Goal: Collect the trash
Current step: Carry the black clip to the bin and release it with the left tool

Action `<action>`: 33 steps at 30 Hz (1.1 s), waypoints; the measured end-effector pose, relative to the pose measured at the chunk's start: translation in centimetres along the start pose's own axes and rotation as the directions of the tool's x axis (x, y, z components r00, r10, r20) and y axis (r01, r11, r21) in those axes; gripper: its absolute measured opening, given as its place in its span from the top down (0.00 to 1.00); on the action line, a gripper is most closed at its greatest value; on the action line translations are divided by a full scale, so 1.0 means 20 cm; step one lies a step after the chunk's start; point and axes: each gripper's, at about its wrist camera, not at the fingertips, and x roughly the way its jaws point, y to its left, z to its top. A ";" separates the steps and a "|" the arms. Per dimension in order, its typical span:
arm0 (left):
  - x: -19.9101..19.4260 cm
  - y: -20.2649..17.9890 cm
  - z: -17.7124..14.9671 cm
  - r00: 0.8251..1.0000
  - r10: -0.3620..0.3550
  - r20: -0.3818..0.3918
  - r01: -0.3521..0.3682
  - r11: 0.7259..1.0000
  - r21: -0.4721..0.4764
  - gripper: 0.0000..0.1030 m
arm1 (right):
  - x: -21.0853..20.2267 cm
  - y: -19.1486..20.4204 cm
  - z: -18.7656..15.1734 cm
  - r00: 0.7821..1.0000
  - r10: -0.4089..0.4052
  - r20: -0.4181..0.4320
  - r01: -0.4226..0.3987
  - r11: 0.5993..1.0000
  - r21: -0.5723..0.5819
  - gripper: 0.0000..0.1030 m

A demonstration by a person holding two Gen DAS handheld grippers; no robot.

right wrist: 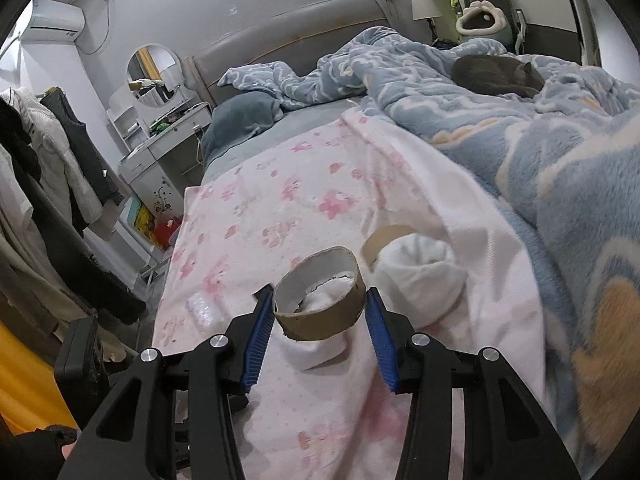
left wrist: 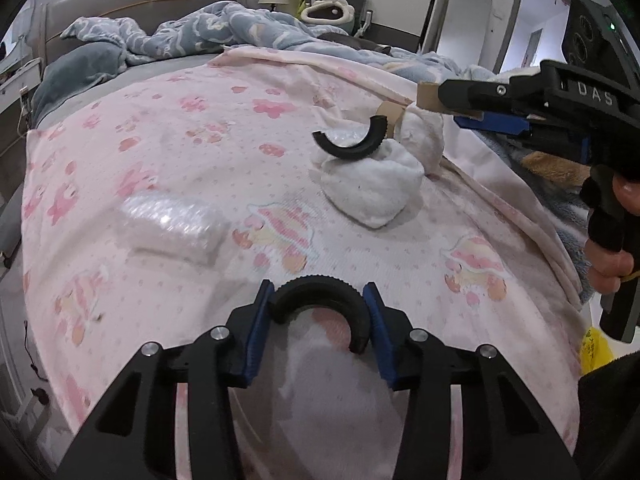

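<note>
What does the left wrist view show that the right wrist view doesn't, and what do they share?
Only the left wrist view shows the left gripper shut on a black half-ring, a second black half-ring resting on the white cloth bundle, and the right gripper from the side. Only the right wrist view shows a grey cat on the blue blanket and the round mirror. Both show the cardboard ring in the right gripper, the spare cardboard ring, the bubble wrap and the pink sheet.
</note>
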 end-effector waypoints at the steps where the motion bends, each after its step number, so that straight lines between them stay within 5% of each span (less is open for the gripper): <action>1: -0.03 0.01 -0.02 1.000 0.003 -0.002 -0.003 1.000 -0.002 0.53 | 0.00 0.03 -0.01 1.000 0.005 -0.001 -0.005 1.000 -0.004 0.54; 21: -0.48 0.31 -0.35 0.982 0.190 0.020 -0.186 0.973 -0.136 0.53 | 0.05 0.58 -0.34 0.992 0.102 -0.069 -0.108 0.990 -0.096 0.54; 33: -0.64 0.55 -0.58 0.972 0.235 -0.028 -0.235 0.942 -0.241 0.53 | 0.11 0.94 -0.50 0.977 0.169 -0.132 -0.189 0.969 -0.157 0.54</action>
